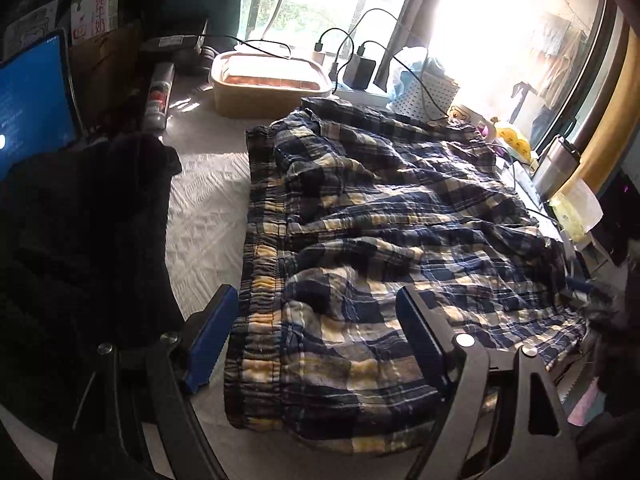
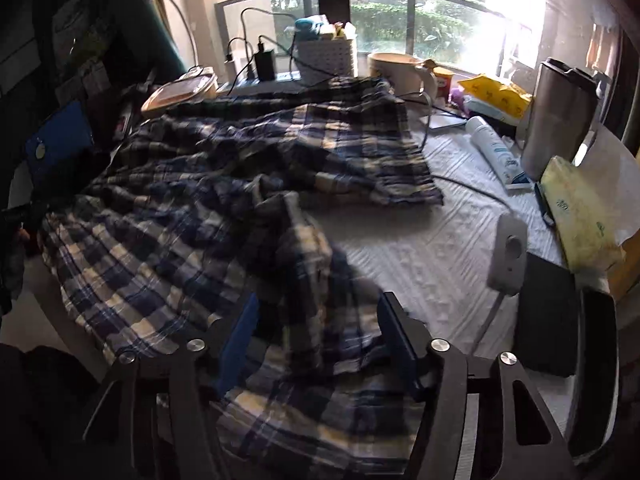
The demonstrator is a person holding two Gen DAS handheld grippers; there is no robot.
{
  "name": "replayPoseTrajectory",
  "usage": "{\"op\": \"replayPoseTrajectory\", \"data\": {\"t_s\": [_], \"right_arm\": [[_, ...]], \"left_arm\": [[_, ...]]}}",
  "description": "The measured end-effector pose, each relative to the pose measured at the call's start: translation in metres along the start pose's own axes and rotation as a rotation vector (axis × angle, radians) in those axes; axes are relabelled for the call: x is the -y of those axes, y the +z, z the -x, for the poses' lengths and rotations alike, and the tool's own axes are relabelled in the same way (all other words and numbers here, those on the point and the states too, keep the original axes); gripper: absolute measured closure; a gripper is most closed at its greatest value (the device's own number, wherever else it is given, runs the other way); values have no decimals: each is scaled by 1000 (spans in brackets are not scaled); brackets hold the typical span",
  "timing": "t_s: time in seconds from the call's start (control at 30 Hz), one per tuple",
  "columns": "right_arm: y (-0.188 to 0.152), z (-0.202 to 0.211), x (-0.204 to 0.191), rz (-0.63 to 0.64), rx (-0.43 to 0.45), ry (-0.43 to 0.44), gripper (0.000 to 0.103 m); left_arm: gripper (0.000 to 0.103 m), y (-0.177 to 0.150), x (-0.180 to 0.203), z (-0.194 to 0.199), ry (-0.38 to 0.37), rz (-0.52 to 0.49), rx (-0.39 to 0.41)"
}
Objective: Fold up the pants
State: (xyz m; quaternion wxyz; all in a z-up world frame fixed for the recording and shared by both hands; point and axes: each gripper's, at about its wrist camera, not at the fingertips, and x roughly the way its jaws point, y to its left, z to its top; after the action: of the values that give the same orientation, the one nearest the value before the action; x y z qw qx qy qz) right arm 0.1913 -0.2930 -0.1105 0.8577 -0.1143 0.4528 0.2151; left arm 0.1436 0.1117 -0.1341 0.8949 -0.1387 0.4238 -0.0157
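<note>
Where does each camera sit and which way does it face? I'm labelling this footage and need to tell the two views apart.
Left wrist: sits on the left gripper, looking along its open blue-padded fingers over the waistband end of the plaid pants toward the window; a blue screen stands at left.
Right wrist: sits on the right gripper, open over a raised, blurred fold of the pants, facing the balcony railing; a steel tumbler stands at right.
Shared: the pants, the white textured cover, the black charger.

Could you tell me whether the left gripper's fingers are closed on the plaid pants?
No, the left gripper is open, its blue-padded fingers spread wide on either side of the plaid pants near the waistband.
</note>
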Motion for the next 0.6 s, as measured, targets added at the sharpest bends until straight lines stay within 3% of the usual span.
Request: {"op": "replayPoseTrajectory", "data": {"t_s": [0.03,0.07,0.1,0.13,0.17,0.4,0.5,0.6], "right_arm": [[-3,-7,-8,33,-19,-19,45],[-7,-14,-15,75,-37,-62,54],[-9,-19,-18,100,-51,-91,64],[-10,-22,-16,98,-60,-97,85],[-10,-23,-12,81,-60,-99,91],[22,-11,23,99,8,-156,95],[41,-30,52,58,4,-179,95],[52,-53,80,-11,-1,-148,95]], "left_arm": [[22,-2,0,-1,-4,-1,-4],[22,-3,0,-3,-2,-1,-12],[22,-5,-1,-5,9,1,-23],[22,-5,-3,-8,18,1,-37],[22,-7,-3,-10,25,3,-47],[22,-7,-4,-16,36,0,-48],[22,-6,-2,-10,32,-19,-35],[22,-5,-3,2,28,-37,-3]]}}
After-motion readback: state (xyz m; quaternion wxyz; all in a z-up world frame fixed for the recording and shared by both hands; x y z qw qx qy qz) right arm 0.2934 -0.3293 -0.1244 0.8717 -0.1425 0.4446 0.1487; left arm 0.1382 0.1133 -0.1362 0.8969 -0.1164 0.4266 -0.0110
